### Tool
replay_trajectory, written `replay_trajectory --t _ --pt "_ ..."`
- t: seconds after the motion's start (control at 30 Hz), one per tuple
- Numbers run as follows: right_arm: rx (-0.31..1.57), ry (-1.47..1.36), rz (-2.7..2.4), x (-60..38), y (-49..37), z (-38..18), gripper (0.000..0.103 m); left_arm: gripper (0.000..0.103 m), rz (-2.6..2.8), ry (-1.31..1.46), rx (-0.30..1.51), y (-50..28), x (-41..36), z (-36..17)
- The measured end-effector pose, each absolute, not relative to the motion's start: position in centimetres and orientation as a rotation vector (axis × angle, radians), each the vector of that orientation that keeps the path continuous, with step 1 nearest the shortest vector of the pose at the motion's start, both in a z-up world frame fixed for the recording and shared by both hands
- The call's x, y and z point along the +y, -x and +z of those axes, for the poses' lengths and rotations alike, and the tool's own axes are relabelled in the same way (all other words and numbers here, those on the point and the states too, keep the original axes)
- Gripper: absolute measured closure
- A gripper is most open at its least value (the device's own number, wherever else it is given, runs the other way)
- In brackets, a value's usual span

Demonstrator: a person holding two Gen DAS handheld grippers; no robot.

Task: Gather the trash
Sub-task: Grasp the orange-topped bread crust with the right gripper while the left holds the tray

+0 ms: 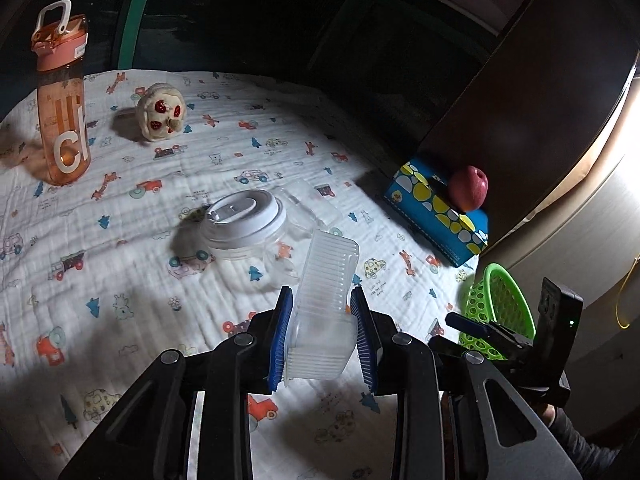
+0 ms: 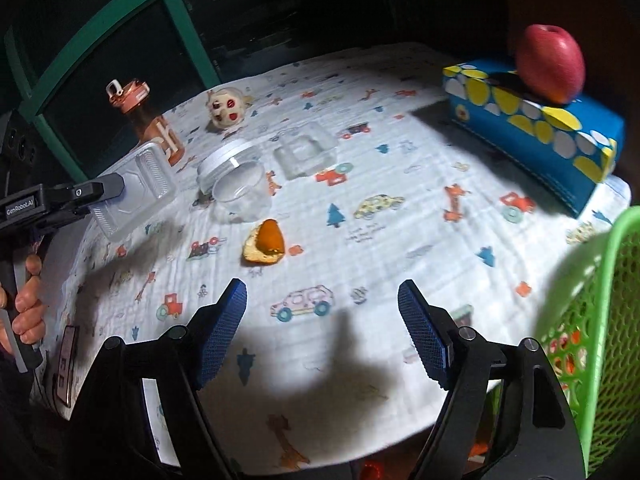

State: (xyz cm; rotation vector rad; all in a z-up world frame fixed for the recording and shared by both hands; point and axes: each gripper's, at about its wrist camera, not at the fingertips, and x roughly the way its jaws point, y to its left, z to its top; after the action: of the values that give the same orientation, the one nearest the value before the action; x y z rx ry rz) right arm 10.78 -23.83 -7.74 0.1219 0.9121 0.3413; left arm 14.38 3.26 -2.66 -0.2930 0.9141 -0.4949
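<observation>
Clear plastic container [image 1: 320, 312] clamped in left gripper [image 1: 322, 336], lifted above tablecloth [image 1: 120, 208]. Right gripper [image 2: 322, 332] wide, empty. Step: carry to green basket [image 1: 500, 312]; next needs release over it. Peel [image 2: 266, 242] pending.

A domestic interior, dimly lit apart from one pool of lamp-like light. The table [image 2: 400, 264] is draped with a white quilted cloth printed with children's motifs — cars, trains, giraffes, small trees. Household items stand on it: an orange drinking bottle [image 1: 62, 96] with a carry loop, a blue tissue box [image 2: 532, 136] patterned with yellow and white dots, a red apple [image 2: 550, 64] resting on the box, and a small cream toy [image 1: 160, 112] with red spots. A green plastic basket [image 2: 592, 320] stands at the table's edge. Behind the table — dark panes set in a green frame [image 2: 100, 48] and brown wooden furniture [image 1: 520, 92].
</observation>
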Motion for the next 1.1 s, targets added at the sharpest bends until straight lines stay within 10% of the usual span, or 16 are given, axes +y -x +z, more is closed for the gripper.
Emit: replay_trajectory --t 1.1 --pt "0.995 -0.001 0.395 -16.8 -15.9 -11.9 0.069 0.074 -0.469 0.319 0.962 -15.6 4.3 -5.1"
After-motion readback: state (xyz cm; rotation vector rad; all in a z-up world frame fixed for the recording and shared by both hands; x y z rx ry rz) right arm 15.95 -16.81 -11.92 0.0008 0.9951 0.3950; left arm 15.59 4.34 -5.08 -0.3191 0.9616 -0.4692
